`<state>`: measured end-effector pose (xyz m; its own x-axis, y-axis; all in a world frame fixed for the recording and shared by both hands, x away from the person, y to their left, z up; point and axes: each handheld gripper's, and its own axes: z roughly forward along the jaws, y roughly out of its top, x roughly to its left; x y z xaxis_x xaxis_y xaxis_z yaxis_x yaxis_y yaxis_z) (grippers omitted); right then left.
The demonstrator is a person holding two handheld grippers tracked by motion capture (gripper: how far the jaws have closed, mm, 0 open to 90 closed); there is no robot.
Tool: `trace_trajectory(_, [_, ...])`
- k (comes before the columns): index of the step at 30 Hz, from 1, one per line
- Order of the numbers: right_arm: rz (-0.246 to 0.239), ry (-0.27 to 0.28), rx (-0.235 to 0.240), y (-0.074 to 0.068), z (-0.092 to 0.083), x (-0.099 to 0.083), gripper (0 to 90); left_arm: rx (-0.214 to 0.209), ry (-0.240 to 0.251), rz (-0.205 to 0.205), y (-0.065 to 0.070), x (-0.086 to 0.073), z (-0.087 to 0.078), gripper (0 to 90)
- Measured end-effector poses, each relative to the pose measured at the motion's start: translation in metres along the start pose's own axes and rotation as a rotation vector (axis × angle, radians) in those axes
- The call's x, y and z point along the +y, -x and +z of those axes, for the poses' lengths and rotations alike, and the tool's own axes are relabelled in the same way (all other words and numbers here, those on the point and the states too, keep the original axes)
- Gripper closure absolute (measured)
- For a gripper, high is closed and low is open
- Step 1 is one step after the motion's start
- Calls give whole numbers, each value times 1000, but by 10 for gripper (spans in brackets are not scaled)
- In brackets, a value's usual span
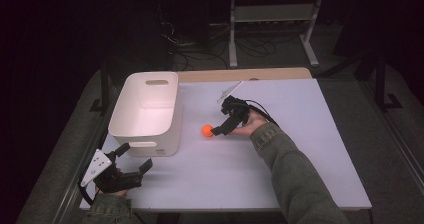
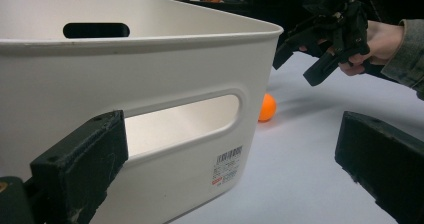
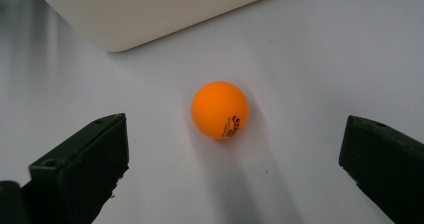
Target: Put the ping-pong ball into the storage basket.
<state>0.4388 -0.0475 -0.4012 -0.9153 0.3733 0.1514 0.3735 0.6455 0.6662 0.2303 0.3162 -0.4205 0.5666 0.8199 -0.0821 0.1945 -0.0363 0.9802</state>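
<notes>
Reaching with our right gripper [image 1: 216, 130], fingers apart, we find the orange ball [image 3: 220, 109] dead ahead between them on the bench [image 1: 300, 149].

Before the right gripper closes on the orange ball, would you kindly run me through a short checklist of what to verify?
1. Right gripper jaws open wide enough for the ball: ok.
2. Orange ball centred between the jaws: ok, though it sits just ahead of the tips.
3. Ball at rest on the table: cannot tell from one moment.
4. White bin upright and empty: ok.
5. Left gripper clear of the ball, open beside the bin's near wall: ok.
</notes>
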Motion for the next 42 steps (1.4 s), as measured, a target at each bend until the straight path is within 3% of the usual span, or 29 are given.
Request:
trace_trajectory(25, [-10, -14, 50, 2, 27, 3, 0, -4, 2, -1, 0, 0, 0, 0])
trace_trajectory(35, [-25, -34, 38, 2, 35, 5, 0, -6, 2, 3, 0, 1, 0, 0])
trace_trajectory(42, [-22, -45, 48, 4, 41, 3, 78, -4, 1, 6, 0, 1, 0, 0])
